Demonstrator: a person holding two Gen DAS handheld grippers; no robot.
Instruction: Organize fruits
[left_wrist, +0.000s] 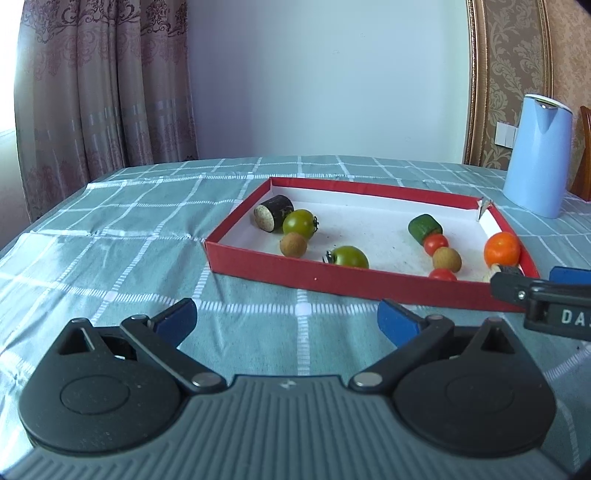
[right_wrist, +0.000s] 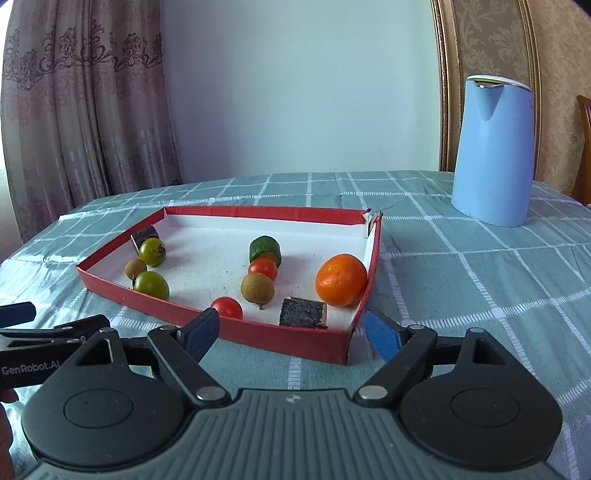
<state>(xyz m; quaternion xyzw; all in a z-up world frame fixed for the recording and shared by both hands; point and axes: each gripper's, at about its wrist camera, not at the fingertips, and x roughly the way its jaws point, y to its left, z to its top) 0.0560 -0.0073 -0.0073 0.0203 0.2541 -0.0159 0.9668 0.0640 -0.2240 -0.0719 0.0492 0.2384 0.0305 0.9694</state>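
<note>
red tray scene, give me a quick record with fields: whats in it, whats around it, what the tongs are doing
tray: red tray, white floor, on checked cloth
contents: orange, two red tomatoes, two green tomatoes, two brown longans, cucumber piece, two dark cut pieces
beside: blue jug, far right
left tongs: open, empty
right tongs: open, empty, at tray's near corner

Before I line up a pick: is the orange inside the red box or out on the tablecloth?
Inside. The orange sits on the white floor of the red box, close against its right-hand wall.
</note>
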